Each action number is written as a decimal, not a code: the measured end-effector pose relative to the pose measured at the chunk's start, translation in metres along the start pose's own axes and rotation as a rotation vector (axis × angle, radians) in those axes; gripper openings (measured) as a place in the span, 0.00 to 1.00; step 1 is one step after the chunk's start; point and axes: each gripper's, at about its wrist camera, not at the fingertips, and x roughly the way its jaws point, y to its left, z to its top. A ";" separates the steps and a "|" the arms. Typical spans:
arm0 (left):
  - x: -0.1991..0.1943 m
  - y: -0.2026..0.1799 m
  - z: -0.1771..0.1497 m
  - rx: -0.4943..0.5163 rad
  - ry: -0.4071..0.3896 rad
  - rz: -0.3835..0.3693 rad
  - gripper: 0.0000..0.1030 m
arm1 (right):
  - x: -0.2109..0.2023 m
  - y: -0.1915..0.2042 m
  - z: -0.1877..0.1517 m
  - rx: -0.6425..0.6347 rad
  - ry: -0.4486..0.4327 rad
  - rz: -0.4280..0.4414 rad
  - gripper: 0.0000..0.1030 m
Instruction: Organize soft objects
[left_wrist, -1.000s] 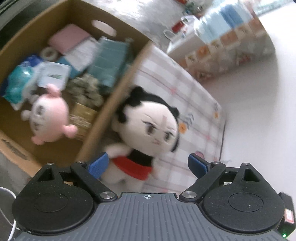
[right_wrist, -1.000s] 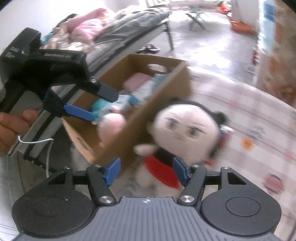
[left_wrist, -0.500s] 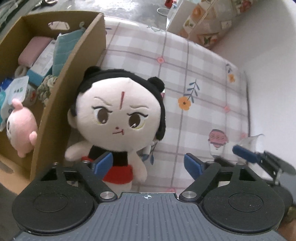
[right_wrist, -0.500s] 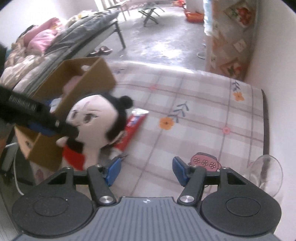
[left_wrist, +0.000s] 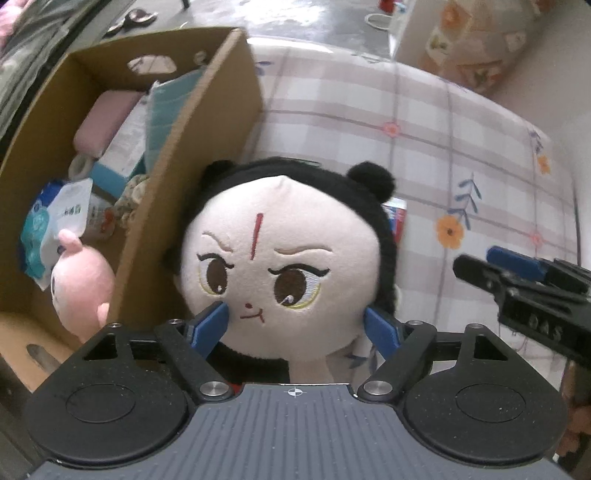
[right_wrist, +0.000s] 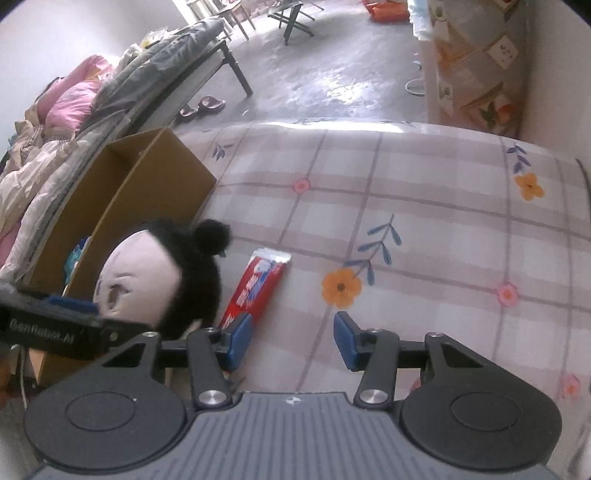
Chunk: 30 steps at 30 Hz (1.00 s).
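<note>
The left gripper (left_wrist: 295, 325) fingers sit open around the doll (left_wrist: 284, 266)'s cheeks. Squeeze softly, then lift it into the box (left_wrist: 192, 147). The right gripper (right_wrist: 293, 341) is open, holding nothing.

The doll (left_wrist: 284, 258) stands on the tablecloth (right_wrist: 424, 236) against the outer wall of the cardboard box (left_wrist: 207, 155), the toothpaste tube (right_wrist: 258, 284) lying on the cloth just beside the doll, a smaller plush (left_wrist: 81, 284) and assorted packets inside the box.
</note>
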 end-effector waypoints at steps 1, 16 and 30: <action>0.000 0.004 0.001 -0.018 0.006 -0.013 0.80 | 0.006 0.000 0.004 0.004 -0.001 0.007 0.49; 0.005 0.019 0.004 -0.082 0.043 -0.064 0.82 | 0.087 0.037 0.026 -0.131 0.128 0.053 0.39; -0.006 0.012 -0.002 -0.046 0.010 -0.076 0.77 | 0.073 0.029 0.014 -0.160 0.161 -0.033 0.37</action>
